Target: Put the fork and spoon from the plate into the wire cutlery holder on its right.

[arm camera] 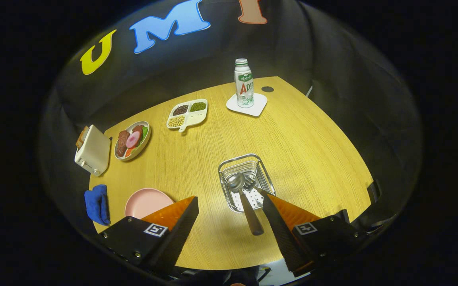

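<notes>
Currently the gripper hangs above the wooden table with its fingers spread wide apart and nothing between the pads. Just ahead of the fingers, at about 12 o'clock from their gap, sits the wire cutlery holder. The spoon lies in it, bowl inside the basket, handle slanting out over the near rim toward the gap between the fingers, closer to the right finger. The fork lies beside the spoon's bowl inside the holder; its handle runs toward the right fingertip, which hides part of it. Whether the right fingertip touches the fork handle cannot be told. The pink plate sits at 9 o'clock from the holder, just beyond the left finger, bare on top. A blue cloth lies at 9 o'clock from the plate. Farther out, at 10 o'clock from the holder: a toaster and a bowl of food. At 11 o'clock: a divided tray of beans. At 12 o'clock, far side: a bottle upright on a white coaster.
</notes>
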